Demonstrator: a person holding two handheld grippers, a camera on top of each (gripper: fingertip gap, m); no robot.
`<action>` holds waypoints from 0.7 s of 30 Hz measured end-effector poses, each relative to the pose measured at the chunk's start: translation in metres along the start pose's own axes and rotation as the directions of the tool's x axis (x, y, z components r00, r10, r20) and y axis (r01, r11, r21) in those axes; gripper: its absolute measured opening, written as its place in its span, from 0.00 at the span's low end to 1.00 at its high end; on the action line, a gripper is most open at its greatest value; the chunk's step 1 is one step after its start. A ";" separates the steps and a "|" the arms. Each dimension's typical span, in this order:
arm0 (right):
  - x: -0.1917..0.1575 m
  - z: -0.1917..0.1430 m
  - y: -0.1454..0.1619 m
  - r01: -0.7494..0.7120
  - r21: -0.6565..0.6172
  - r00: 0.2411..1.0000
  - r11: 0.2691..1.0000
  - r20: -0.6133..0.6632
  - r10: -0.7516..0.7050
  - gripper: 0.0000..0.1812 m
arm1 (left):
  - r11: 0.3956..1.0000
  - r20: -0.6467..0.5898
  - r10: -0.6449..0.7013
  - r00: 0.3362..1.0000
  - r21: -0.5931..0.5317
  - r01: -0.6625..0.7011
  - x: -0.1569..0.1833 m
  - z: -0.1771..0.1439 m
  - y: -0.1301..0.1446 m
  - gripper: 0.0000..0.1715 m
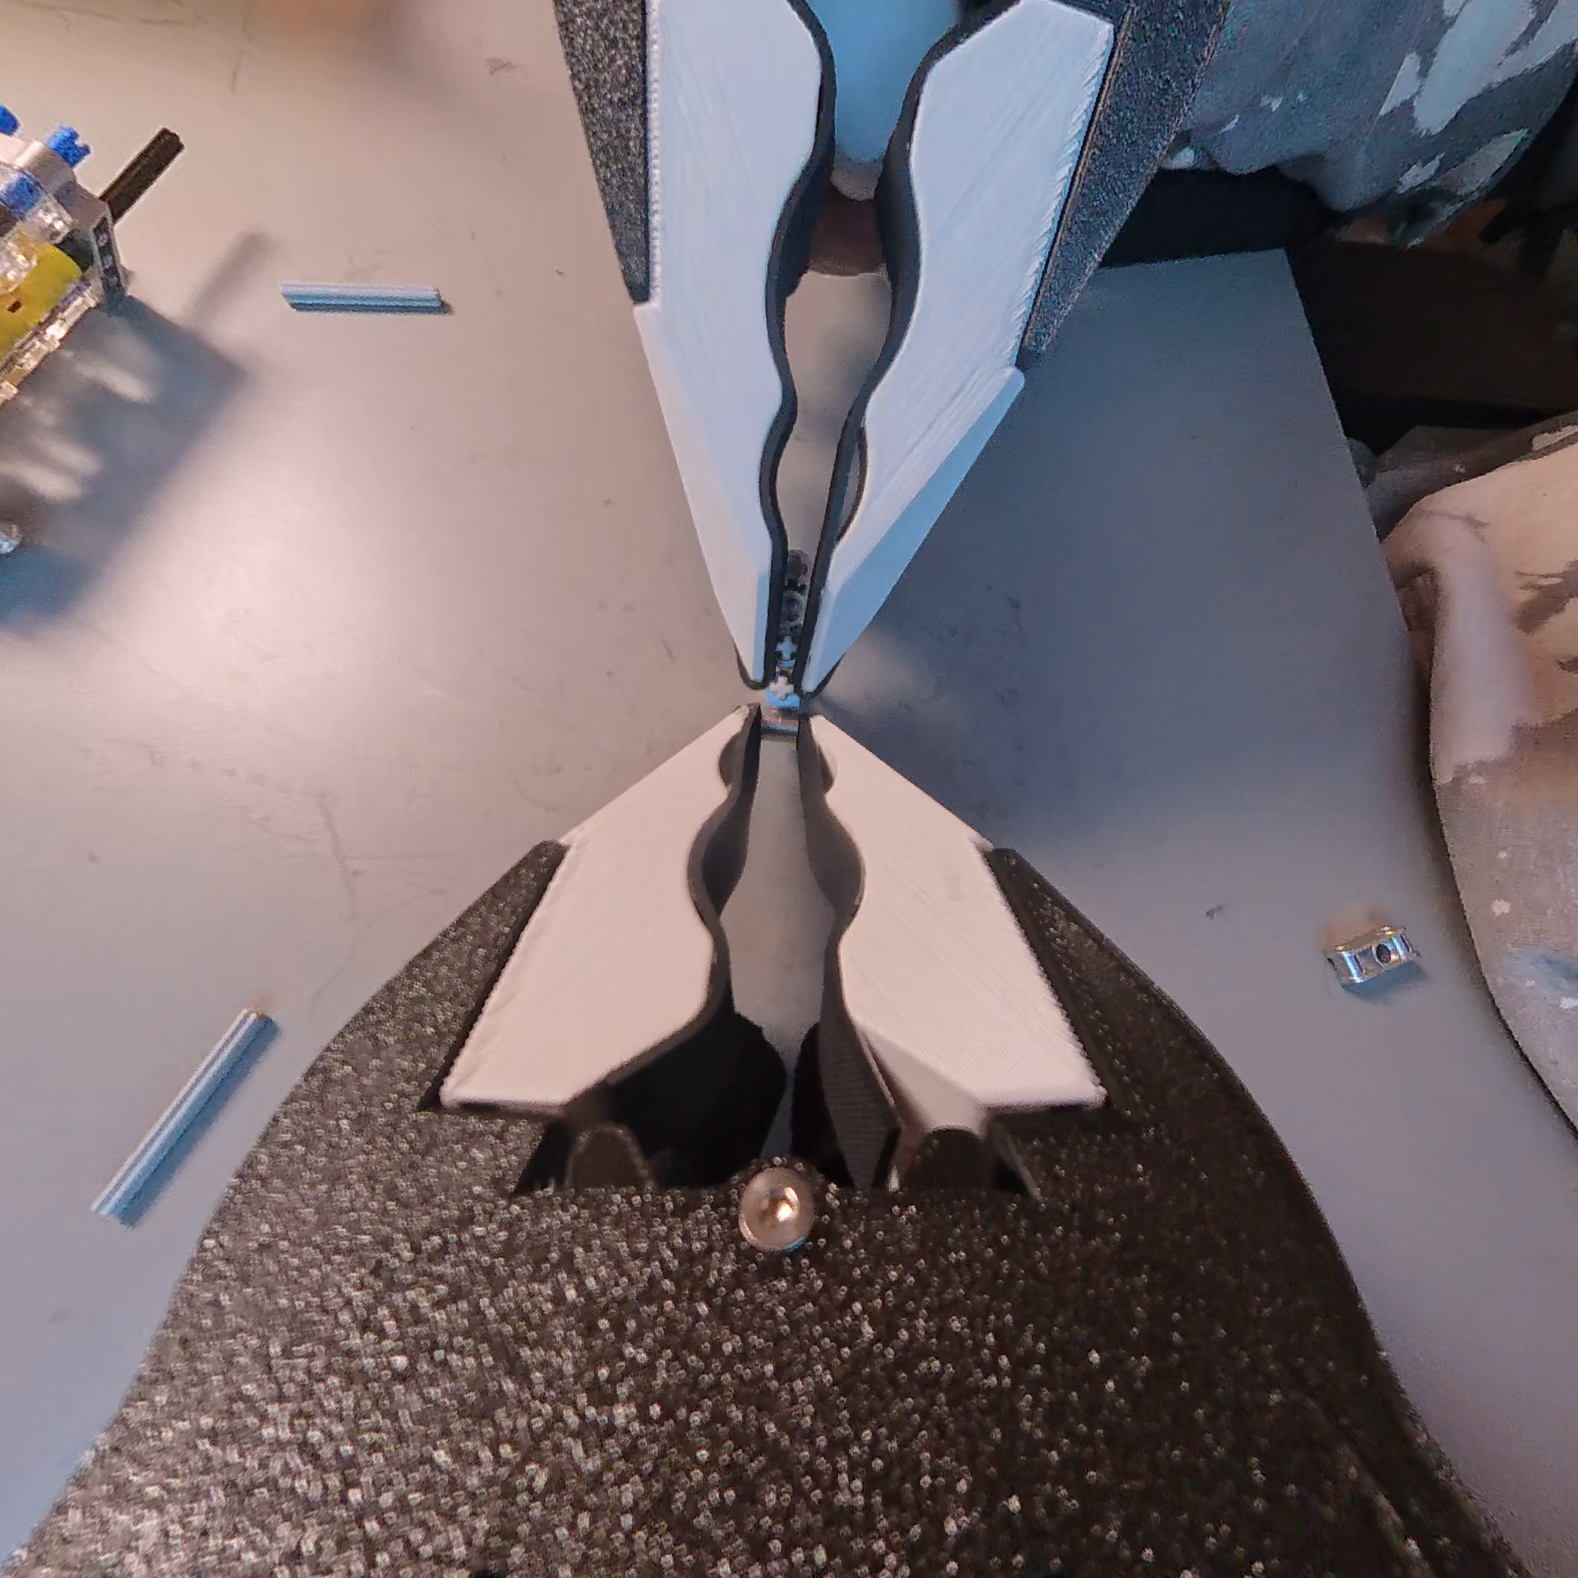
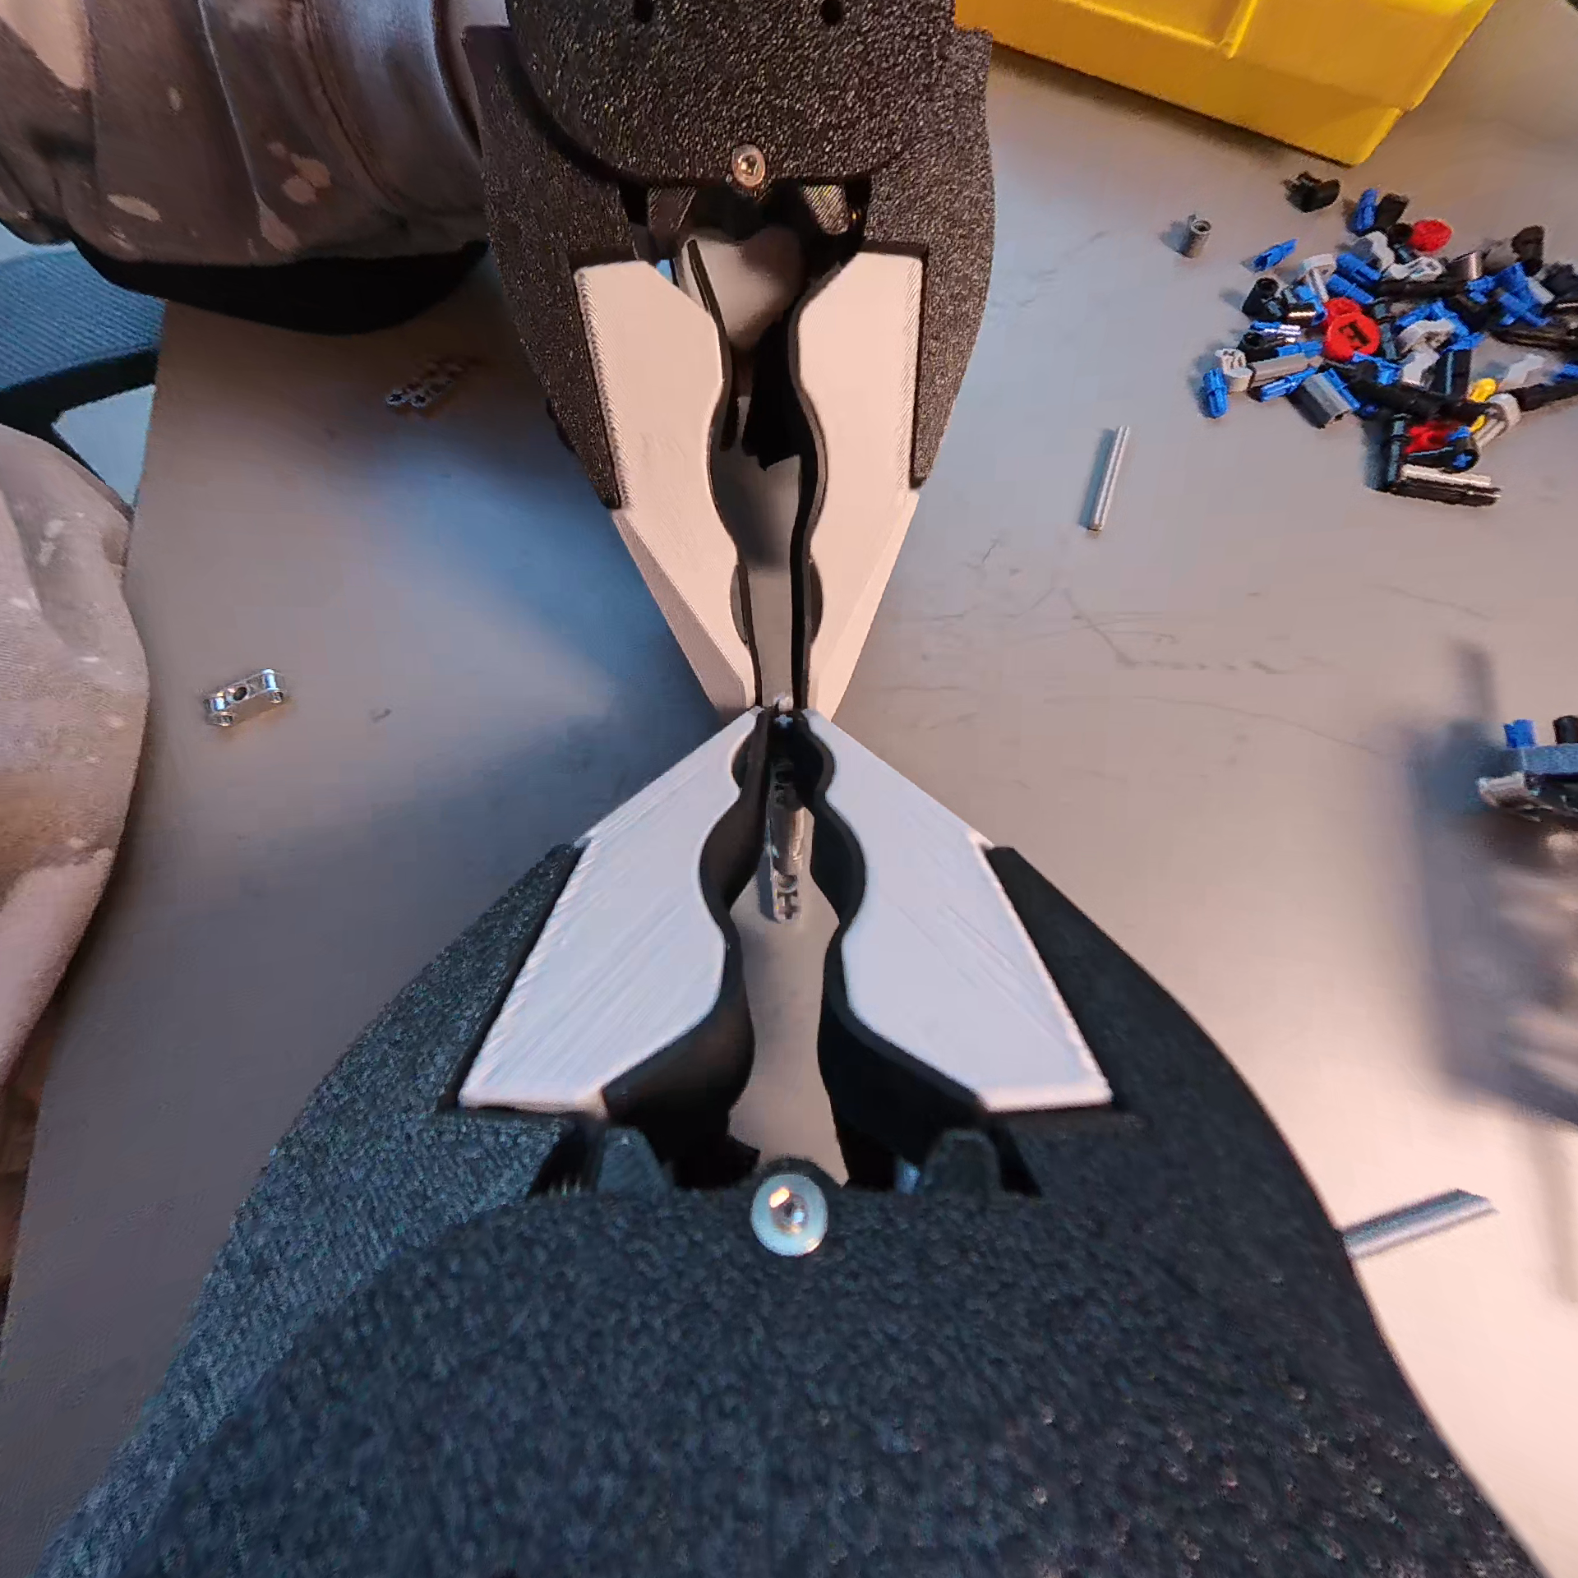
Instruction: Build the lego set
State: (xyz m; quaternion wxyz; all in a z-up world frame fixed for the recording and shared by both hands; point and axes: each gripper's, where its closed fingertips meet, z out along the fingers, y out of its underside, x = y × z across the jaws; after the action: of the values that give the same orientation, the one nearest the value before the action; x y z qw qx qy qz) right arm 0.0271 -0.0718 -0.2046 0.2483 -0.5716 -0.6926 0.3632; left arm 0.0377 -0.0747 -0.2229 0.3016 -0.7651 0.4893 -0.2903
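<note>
My two grippers meet tip to tip above a grey table (image 1: pixel 384 683). My right gripper (image 2: pixel 781 724) is shut on a thin grey beam with holes (image 2: pixel 781 841), which lies lengthwise between its fingers. In the left wrist view the right gripper (image 1: pixel 781 679) comes in from the top with the beam (image 1: pixel 792 598) in its jaws. My left gripper (image 1: pixel 779 727) is shut on a small light grey piece (image 1: pixel 781 715) at the beam's near end. In the right wrist view the left gripper (image 2: pixel 779 693) comes in from the top.
Two pale axle rods (image 1: pixel 363 297) (image 1: pixel 184 1114), a small silver connector (image 1: pixel 1375 956) and a part-built model (image 1: pixel 43 256) lie on the table. A yellow bin (image 2: pixel 1238 60), a pile of small parts (image 2: pixel 1409 341) and a person's clothing (image 2: pixel 68 683) are also in view. My two grippers' fingertips are within a few centimetres of each other.
</note>
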 end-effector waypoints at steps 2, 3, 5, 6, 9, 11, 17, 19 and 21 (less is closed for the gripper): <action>0.000 -0.002 0.003 0.001 -0.009 1.000 1.000 0.000 -0.001 0.01 | 1.000 0.005 0.007 1.000 -0.002 -0.007 0.000 0.002 0.000 0.04; 0.000 -0.003 0.004 -0.001 -0.008 1.000 1.000 -0.002 0.001 0.01 | 1.000 0.008 0.010 1.000 0.001 -0.010 0.000 0.003 -0.001 0.04; 0.000 -0.004 0.005 0.000 -0.007 1.000 1.000 -0.003 0.000 0.01 | 1.000 0.009 0.014 1.000 0.002 -0.014 0.001 0.004 -0.002 0.04; -0.001 -0.005 0.006 0.000 -0.006 1.000 1.000 -0.003 0.000 0.01 | 1.000 0.011 0.017 1.000 0.001 -0.017 0.002 0.005 -0.003 0.04; -0.002 -0.008 0.008 0.022 -0.011 1.000 1.000 -0.007 -0.022 0.01 | 1.000 0.015 0.024 1.000 0.010 -0.024 0.003 0.008 -0.005 0.04; -0.002 -0.010 0.010 0.038 -0.016 0.999 0.999 -0.009 -0.038 0.01 | 0.999 0.020 0.028 0.999 0.020 -0.029 0.004 0.009 -0.008 0.04; -0.004 -0.018 0.016 0.058 -0.036 0.998 0.998 -0.003 -0.058 0.01 | 0.998 0.029 0.050 0.998 0.035 -0.051 0.006 0.011 -0.017 0.04; -0.004 -0.020 0.017 0.077 -0.047 0.997 0.996 -0.009 -0.078 0.02 | 0.998 0.033 0.061 0.998 0.028 -0.062 0.007 0.012 -0.018 0.03; -0.004 -0.022 0.018 0.093 -0.060 0.996 0.994 -0.008 -0.094 0.03 | 0.997 0.040 0.076 0.996 0.013 -0.076 0.006 0.012 -0.019 0.03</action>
State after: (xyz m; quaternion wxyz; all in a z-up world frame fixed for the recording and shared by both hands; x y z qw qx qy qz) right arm 0.0556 -0.0693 -0.2046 0.2517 -0.5476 -0.7278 0.3273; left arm 0.0601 -0.0719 -0.2156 0.3276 -0.7494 0.5098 -0.2668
